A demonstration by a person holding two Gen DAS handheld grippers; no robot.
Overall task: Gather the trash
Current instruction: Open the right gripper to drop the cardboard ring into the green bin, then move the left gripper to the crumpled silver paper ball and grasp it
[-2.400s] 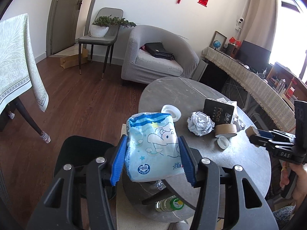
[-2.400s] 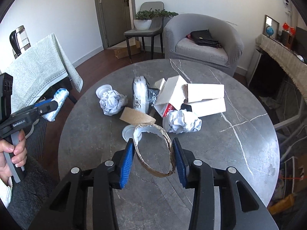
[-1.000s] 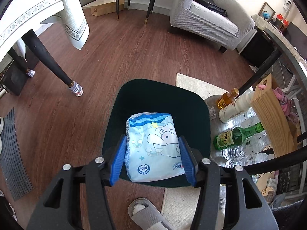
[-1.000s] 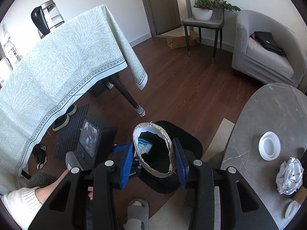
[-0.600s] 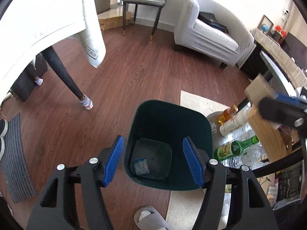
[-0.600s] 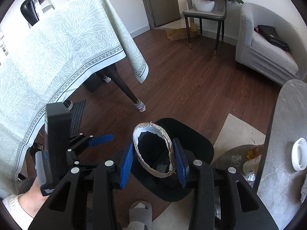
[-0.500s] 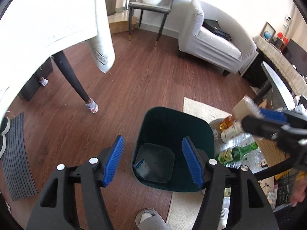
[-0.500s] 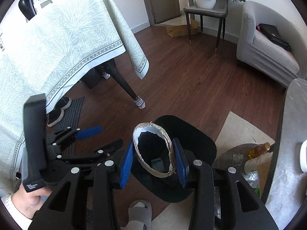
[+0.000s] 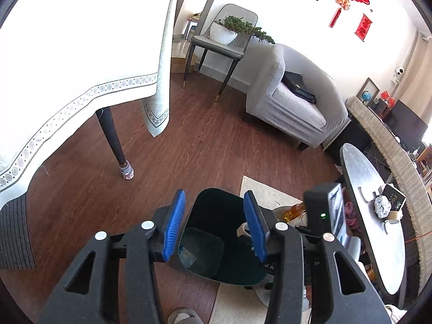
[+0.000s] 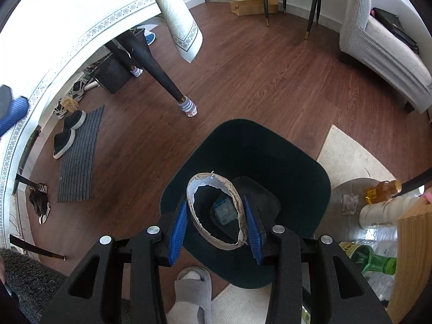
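Here, a torn cardboard tape ring (image 10: 216, 210) is seen clenched between the blue fingers (image 10: 178, 222) of the right gripper (image 10: 216, 225), directly above the open mouth of a dark green trash bin (image 10: 297, 178) that stands on the wooden floor. The ring is held on edge, its oval opening faced toward the camera and its longer axis run away from the fingers, so that the bottom of the bin can be looked at through it. The release is judged to turn on that one relation: the bin lies straight below and just beyond the fingers, and the ring should fall inside once it is let go.

One blue-and-white packet (image 10: 223, 210) is seen lying flat on the bin's floor. The left gripper (image 9: 214, 224) is held above the bin's near side, nothing is caught between its fingers (image 9: 174, 226), and they are being closed on empty air. The right hand is judged the nearer to the bin's mouth, the left being set higher.

Beside the bin, to its right, a round grey counter (image 9: 378, 256) is shown edge-on; on it one crumpled paper ball (image 9: 382, 206), one dark box (image 9: 394, 199) and one roll of brown tape (image 9: 395, 213) are left to be collected, and more may be hidden. One grey slipper (image 10: 193, 283) is seen at the bin's near rim.
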